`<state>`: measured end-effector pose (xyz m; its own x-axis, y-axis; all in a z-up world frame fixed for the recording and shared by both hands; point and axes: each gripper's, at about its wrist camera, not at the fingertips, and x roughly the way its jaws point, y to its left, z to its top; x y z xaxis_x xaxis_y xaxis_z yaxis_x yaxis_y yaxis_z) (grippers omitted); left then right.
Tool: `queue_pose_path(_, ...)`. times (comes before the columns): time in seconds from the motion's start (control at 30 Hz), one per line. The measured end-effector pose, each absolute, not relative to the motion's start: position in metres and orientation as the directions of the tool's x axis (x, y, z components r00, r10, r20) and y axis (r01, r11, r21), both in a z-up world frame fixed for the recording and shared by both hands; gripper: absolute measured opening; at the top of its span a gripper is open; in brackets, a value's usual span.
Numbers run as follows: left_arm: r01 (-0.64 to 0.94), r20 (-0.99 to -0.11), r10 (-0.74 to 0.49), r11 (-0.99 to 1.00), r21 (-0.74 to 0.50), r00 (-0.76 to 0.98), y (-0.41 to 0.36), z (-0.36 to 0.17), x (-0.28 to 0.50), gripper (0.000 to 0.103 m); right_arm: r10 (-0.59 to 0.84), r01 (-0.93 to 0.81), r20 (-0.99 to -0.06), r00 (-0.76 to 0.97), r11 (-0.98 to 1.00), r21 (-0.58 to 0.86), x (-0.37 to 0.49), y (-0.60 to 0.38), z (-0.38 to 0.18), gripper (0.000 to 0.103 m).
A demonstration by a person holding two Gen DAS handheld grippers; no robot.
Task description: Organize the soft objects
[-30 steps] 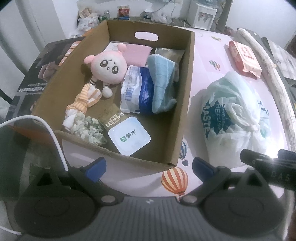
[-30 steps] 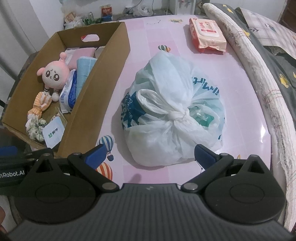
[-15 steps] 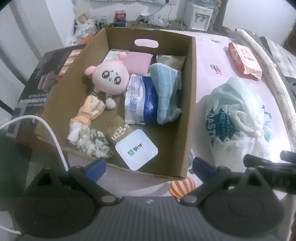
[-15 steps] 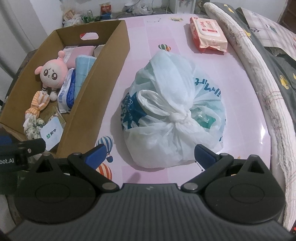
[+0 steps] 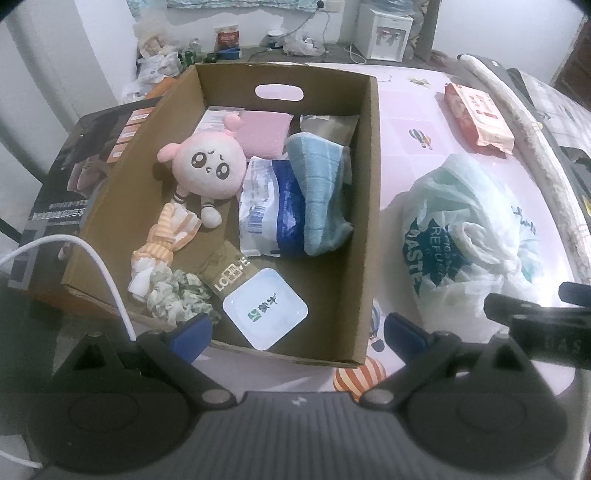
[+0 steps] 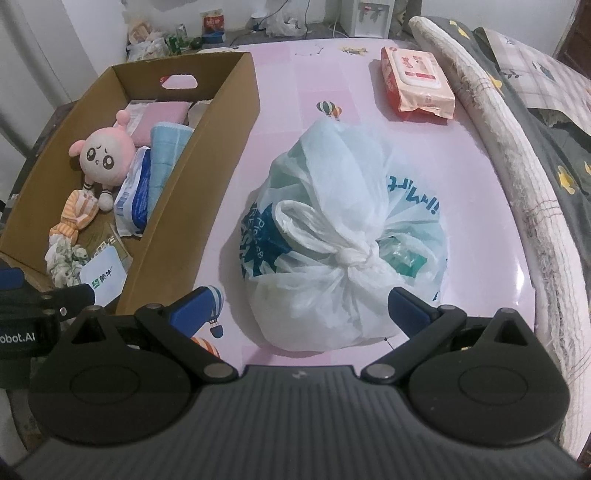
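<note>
most soft things lie in the box (image 5: 369, 206) already; the tied bag (image 6: 343, 236) and wipes pack (image 6: 417, 83) remain outside. both my grippers (image 5: 297, 328) (image 6: 299, 306) are wide, empty.

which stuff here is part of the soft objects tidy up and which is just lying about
Job: cardboard box, pink plush doll, blue towel, scrunchie, tied plastic bag, wipes pack.

Lying about: water dispenser, clutter by the far wall.
</note>
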<state>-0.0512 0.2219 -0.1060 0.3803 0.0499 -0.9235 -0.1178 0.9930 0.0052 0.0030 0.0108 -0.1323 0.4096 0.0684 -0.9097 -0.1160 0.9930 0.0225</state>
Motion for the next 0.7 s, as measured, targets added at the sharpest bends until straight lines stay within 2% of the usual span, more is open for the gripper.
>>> queue_pose_path(0.7, -0.122, -0.929, 0.054, 0.993, 0.01, 0.365, 0.2233, -0.1079, -0.0593, 0.1, 0.087, -0.159, -0.918, 0.386, 0.987, 0.026, -0.0017, 0.0167, -0.1358, 0.102)
